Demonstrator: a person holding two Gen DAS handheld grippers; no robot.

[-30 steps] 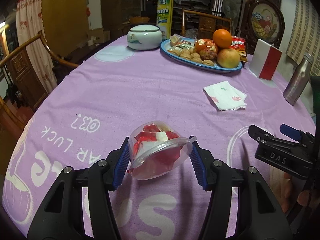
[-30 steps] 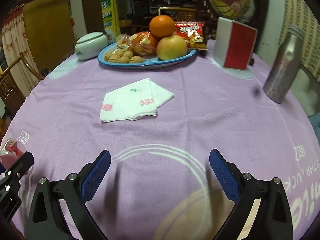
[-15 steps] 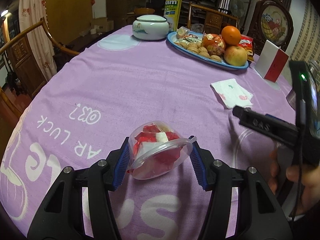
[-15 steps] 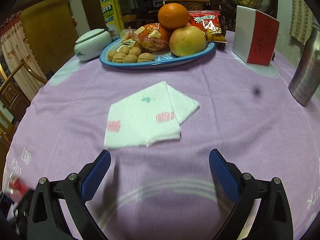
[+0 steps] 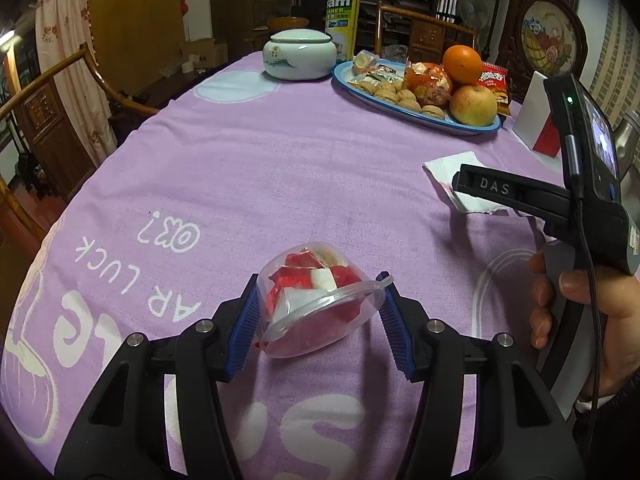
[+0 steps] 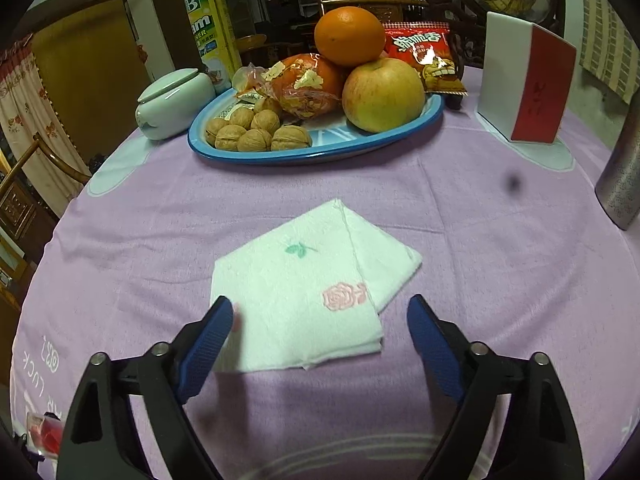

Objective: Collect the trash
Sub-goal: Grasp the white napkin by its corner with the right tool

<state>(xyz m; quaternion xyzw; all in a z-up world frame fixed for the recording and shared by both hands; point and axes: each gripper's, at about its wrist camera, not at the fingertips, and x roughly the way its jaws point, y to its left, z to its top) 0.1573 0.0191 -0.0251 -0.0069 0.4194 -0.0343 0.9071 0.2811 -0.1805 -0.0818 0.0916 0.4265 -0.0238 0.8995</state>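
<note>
**Cup gripped on the left, napkin between the right jaws**

The left claw (image 5: 318,322) is clamped on a clear plastic cup (image 5: 320,308) that lies tilted between its blue pads, stuffed with red and white wrappers (image 5: 308,280). The cup's rim faces the camera and a pad presses on each side of it.

The right claw (image 6: 320,334) has just been closing, yet its jaws are still apart — a folded white napkin (image 6: 304,288) with a pink rose print lies flat on the purple tablecloth (image 6: 480,248) between them. The left pad overlaps the napkin's near-left corner; whether it touches I cannot tell. The right pad stands clear of the napkin's edge.

Beyond the napkin, straight ahead of the right claw, sits a blue plate (image 6: 312,156) with walnuts, an apple and an orange — and ahead to the right a white and red card (image 6: 524,96) stands upright. A hand (image 5: 576,312) holds the right claw's handle in the left view.
</note>
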